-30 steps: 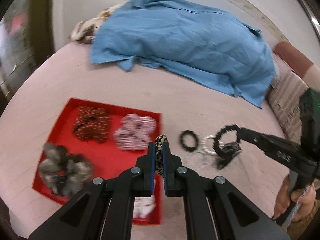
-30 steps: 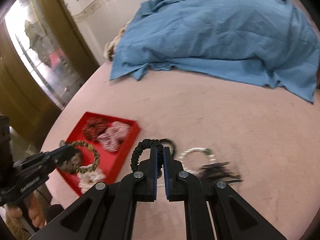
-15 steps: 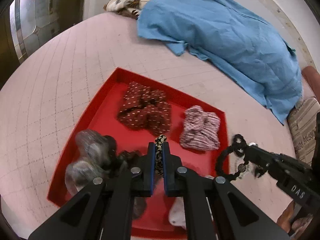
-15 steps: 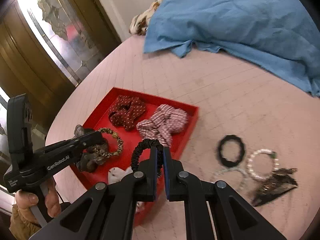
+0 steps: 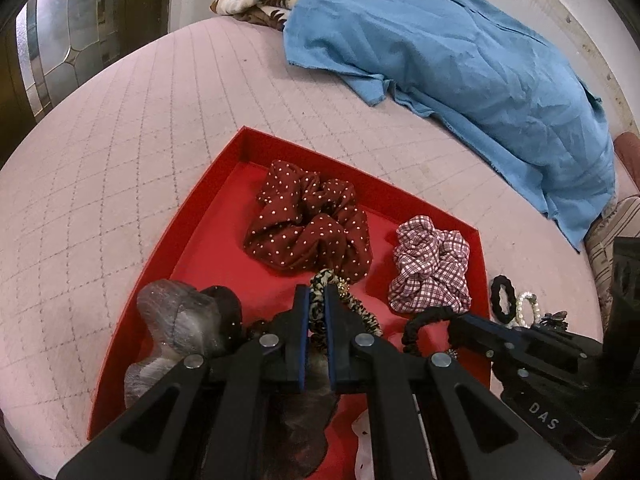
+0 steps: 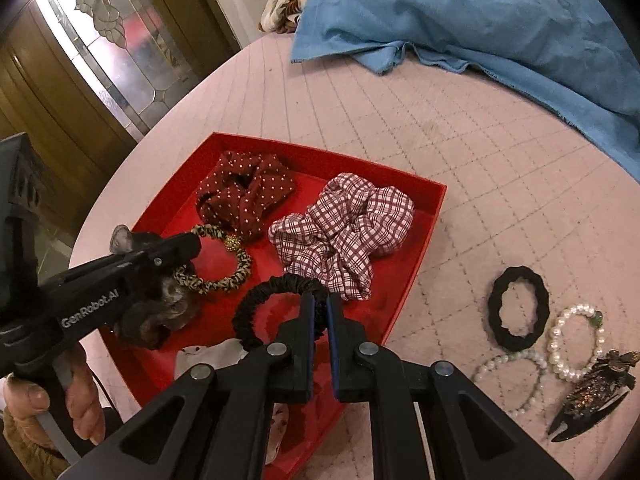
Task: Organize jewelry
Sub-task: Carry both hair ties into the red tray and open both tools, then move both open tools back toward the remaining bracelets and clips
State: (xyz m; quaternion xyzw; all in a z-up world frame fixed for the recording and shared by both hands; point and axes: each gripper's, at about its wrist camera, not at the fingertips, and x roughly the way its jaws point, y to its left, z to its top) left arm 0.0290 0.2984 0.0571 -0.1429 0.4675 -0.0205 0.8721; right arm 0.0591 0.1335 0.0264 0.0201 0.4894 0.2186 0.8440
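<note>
A red tray [image 5: 208, 208] [image 6: 424, 232] lies on the pink quilted surface. It holds a dark red dotted scrunchie [image 5: 308, 224] [image 6: 244, 188], a pink checked scrunchie [image 5: 430, 264] [image 6: 344, 228], a grey-brown scrunchie [image 5: 176, 320] and a white one [image 6: 212, 354]. My left gripper [image 5: 317, 294] [image 6: 192, 242] is shut on a leopard-print hair tie [image 5: 352, 304] [image 6: 228, 264] low over the tray. My right gripper [image 6: 320, 300] [image 5: 452, 318] is shut on a thin black hair tie [image 6: 272, 292] [image 5: 420, 320] over the tray's near side.
Right of the tray lie a thick black hair tie [image 6: 518, 312] [image 5: 502, 294], two pearl bracelets [image 6: 576, 340], [image 6: 512, 376] and a dark hair claw [image 6: 592, 392]. A blue cloth [image 5: 460, 48] [image 6: 500, 12] covers the far side. A wooden door with glass [image 6: 92, 44] stands at left.
Both grippers have carried their hair ties leftward from the loose pile to above the red tray and lowered toward it. Both stay shut.
</note>
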